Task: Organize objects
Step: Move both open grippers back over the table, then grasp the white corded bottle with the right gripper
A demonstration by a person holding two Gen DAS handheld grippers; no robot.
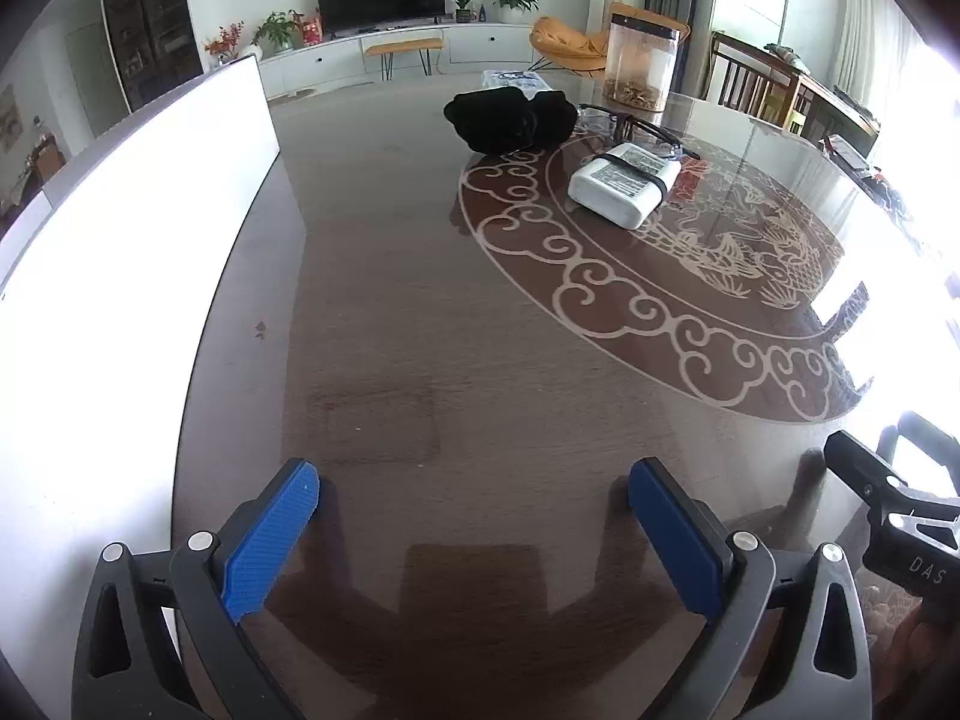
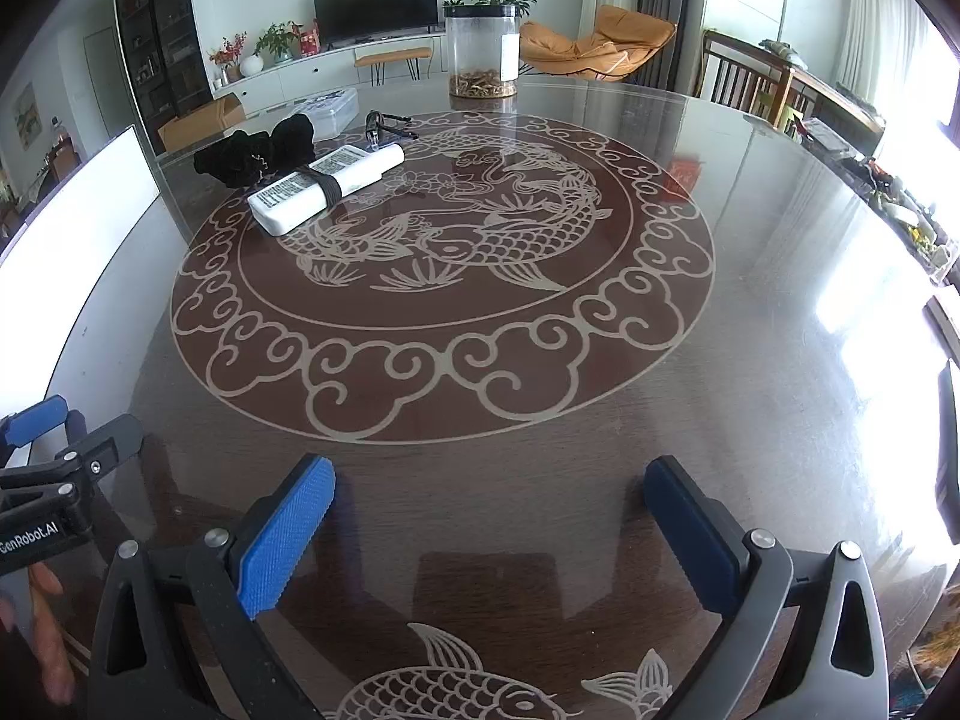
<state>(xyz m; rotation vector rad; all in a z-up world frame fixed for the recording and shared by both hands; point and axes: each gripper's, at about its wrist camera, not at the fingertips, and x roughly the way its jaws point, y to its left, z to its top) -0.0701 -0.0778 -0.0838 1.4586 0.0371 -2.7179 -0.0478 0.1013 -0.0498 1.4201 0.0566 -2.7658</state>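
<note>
A white remote control point(image 1: 624, 183) point(image 2: 324, 186) with a black band around its middle lies on the round glass-topped table point(image 1: 420, 360) point(image 2: 750, 360). Behind it sit a black cloth bundle point(image 1: 510, 120) point(image 2: 258, 153) and dark-framed glasses point(image 1: 636, 126) point(image 2: 384, 123). My left gripper point(image 1: 474, 480) hovers open over bare table near the front edge, nothing between its blue pads. My right gripper point(image 2: 489, 480) is also open and holds nothing, well short of the objects. Each gripper shows at the edge of the other's view: the right gripper's body point(image 1: 888, 510), the left gripper's body point(image 2: 54, 480).
A clear jar point(image 1: 639, 63) point(image 2: 483, 51) with brown bits stands at the table's far side, a clear plastic box point(image 1: 513, 79) point(image 2: 330, 108) near the cloth. A white panel point(image 1: 120, 210) point(image 2: 78, 222) lines the left edge. Wooden chairs point(image 2: 744, 81) stand at the back right.
</note>
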